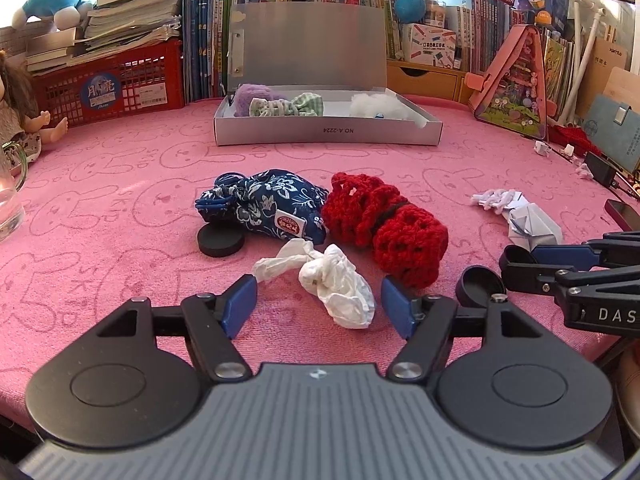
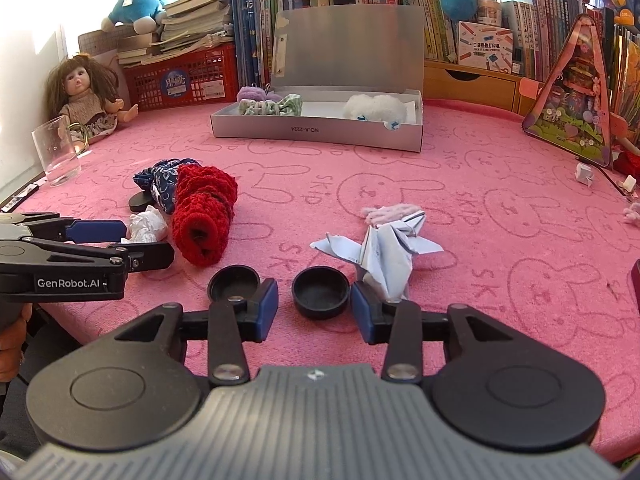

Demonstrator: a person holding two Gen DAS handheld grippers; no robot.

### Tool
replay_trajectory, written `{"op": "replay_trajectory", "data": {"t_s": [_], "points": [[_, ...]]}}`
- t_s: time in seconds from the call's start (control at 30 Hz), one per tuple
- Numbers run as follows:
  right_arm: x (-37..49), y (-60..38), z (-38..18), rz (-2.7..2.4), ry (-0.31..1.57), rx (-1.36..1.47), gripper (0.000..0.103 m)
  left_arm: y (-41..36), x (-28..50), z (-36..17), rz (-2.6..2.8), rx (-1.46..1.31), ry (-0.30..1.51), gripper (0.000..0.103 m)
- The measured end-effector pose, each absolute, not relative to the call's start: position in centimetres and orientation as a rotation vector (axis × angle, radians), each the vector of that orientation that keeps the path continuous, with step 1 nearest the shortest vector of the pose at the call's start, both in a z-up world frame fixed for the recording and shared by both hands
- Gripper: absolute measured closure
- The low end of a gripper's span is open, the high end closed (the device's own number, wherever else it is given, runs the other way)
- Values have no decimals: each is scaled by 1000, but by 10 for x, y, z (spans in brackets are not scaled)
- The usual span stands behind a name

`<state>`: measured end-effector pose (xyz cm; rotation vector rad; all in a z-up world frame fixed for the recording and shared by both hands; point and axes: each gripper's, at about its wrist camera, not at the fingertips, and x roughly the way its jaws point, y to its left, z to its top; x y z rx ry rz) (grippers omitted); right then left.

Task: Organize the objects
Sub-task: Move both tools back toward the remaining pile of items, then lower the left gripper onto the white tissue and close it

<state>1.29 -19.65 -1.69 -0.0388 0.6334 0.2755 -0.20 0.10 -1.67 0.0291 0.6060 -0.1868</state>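
Note:
An open silver box point(image 1: 326, 133) point(image 2: 316, 130) stands at the back of the pink cloth with fabric bows and white fluff inside. My left gripper point(image 1: 318, 302) is open around a crumpled white tissue point(image 1: 332, 280) point(image 2: 146, 226). Behind the tissue lie a blue floral pouch point(image 1: 268, 206) point(image 2: 162, 184), a red crochet piece point(image 1: 384, 226) point(image 2: 206, 216) and a black disc point(image 1: 220, 240) point(image 2: 142, 200). My right gripper point(image 2: 314, 310) is open around a black cap point(image 2: 320, 291). A second black cap point(image 2: 233, 282) point(image 1: 478, 283) lies left of it.
Folded paper point(image 2: 384, 256) point(image 1: 532, 222) lies right of the caps. A glass mug point(image 2: 56, 150) point(image 1: 8, 196) and a doll point(image 2: 86, 100) stand at the left. A red basket point(image 1: 108, 86), books and a pink triangular toy case point(image 1: 516, 80) point(image 2: 572, 112) line the back.

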Motion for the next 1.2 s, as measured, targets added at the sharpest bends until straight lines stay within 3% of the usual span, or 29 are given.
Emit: {"op": "replay_trajectory", "data": {"t_s": [0.23, 0.97, 1.07, 1.2], "points": [[12, -195, -20, 269, 623, -92, 46, 5, -1, -18, -169, 30, 584, 23], [14, -196, -24, 247, 584, -97, 46, 4, 5, -18, -264, 146, 518, 20], [13, -195, -25, 238, 576, -94, 53, 5, 6, -17, -325, 151, 531, 15], [11, -193, -23, 236, 575, -104, 65, -2, 4, -21, -330, 191, 527, 15]]}}
